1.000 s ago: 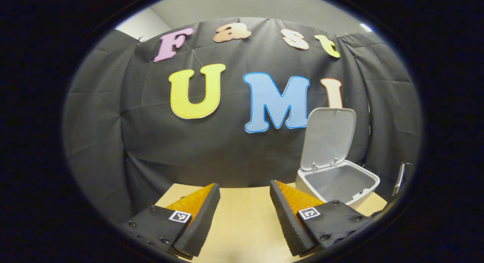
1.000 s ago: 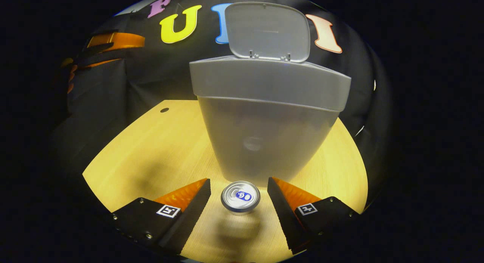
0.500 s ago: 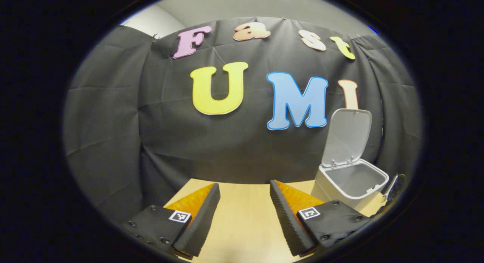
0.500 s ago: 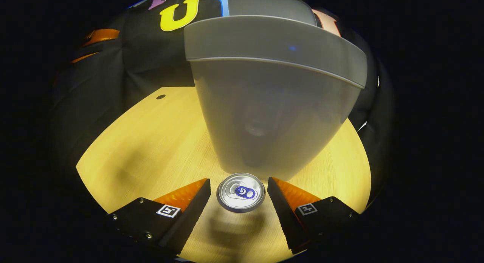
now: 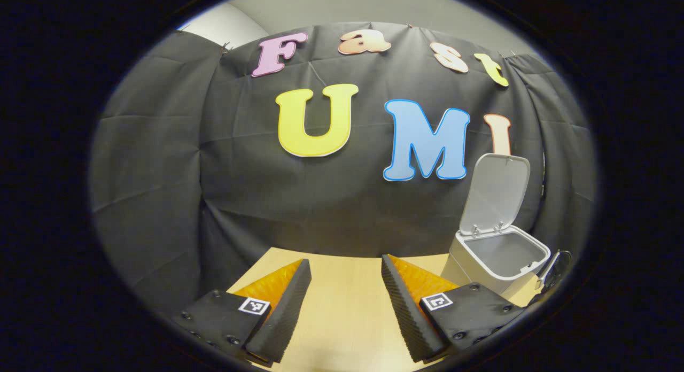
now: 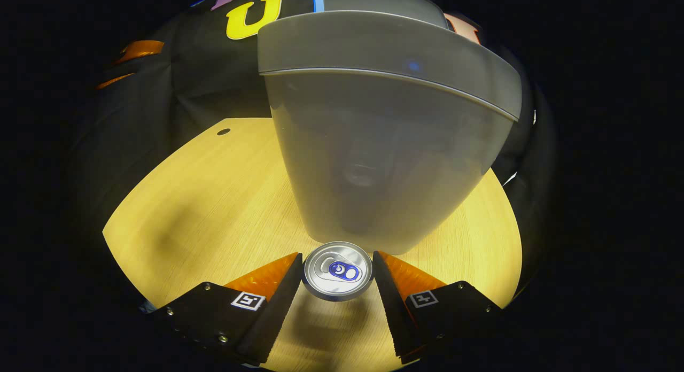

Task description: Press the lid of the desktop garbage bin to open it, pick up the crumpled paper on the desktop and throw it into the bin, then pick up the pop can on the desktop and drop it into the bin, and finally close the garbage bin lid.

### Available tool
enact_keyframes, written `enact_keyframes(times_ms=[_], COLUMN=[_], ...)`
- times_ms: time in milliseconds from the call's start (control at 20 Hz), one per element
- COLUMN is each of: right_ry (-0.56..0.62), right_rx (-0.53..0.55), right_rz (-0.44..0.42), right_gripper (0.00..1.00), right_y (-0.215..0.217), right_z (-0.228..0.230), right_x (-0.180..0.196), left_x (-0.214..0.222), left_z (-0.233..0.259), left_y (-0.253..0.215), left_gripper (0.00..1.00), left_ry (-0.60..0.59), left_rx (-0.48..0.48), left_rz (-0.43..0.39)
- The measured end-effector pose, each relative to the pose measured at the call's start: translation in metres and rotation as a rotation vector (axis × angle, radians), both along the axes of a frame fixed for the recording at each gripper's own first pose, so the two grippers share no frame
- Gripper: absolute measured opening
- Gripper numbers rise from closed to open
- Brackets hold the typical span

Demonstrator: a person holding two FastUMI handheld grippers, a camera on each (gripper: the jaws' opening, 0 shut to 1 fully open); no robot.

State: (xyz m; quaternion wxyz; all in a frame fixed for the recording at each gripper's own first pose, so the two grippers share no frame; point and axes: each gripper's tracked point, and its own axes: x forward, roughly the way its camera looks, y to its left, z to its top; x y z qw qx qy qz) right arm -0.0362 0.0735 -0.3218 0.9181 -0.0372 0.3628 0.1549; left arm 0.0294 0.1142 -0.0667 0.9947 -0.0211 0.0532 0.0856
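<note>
Fingers of the right gripper (image 6: pixel 336 265) stood either side of the pop can (image 6: pixel 337 270), closed in until they looked to touch its rim on both sides, though whether they pressed on it could not be told. That can stood upright on the wooden desktop (image 6: pixel 203 201), its pull-tab top facing the camera, just in front of the grey garbage bin (image 6: pixel 382 147). From this low angle the bin's inside was hidden. The left gripper (image 5: pixel 342 292) hung open above the desktop (image 5: pixel 342 308) with nothing between its fingers. Off to its right the garbage bin (image 5: pixel 497 257) stood with its lid (image 5: pixel 497 193) tipped up; the part of the bin's interior on show held nothing that could be made out
</note>
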Motion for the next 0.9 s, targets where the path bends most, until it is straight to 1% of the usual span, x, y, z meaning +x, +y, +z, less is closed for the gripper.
enact_keyframes(times_ms=[50,150,200,350,400,650,700,750,900], right_ry=[-0.006,-0.014,-0.020,-0.051,-0.065,-0.159,-0.184,-0.206,-0.278], right_rx=[0.003,0.021,0.034,0.078,0.096,0.200,0.220,0.236,0.290], right_rz=[0.002,0.013,0.021,0.055,0.069,0.146,0.160,0.168,0.187], right_gripper=[0.83,0.83,0.83,0.82,0.82,0.82,0.82,0.82,0.82], right_y=[0.000,0.004,0.006,0.019,0.025,0.059,0.065,0.070,0.083], right_z=[0.005,0.015,0.021,0.048,0.058,0.124,0.139,0.152,0.192], right_x=[-0.003,-0.005,-0.006,-0.008,-0.009,-0.002,0.001,0.004,0.014], left_x=[0.001,0.004,0.005,0.009,0.009,0.008,0.007,0.005,0.000], left_z=[0.000,-0.001,-0.001,-0.002,-0.002,-0.004,-0.005,-0.005,-0.006], left_y=[-0.001,-0.004,-0.006,-0.012,-0.014,-0.018,-0.017,-0.015,-0.009], left_gripper=[0.93,0.93,0.88,0.88,0.93,0.93,0.83,0.93,0.93], left_ry=[0.000,0.000,0.001,0.000,0.000,0.001,0.003,0.003,0.006], left_rx=[-0.001,-0.001,-0.001,-0.006,-0.009,-0.015,-0.015,-0.015,-0.015], left_rz=[-0.003,-0.013,-0.017,-0.031,-0.035,-0.040,-0.038,-0.033,-0.017])
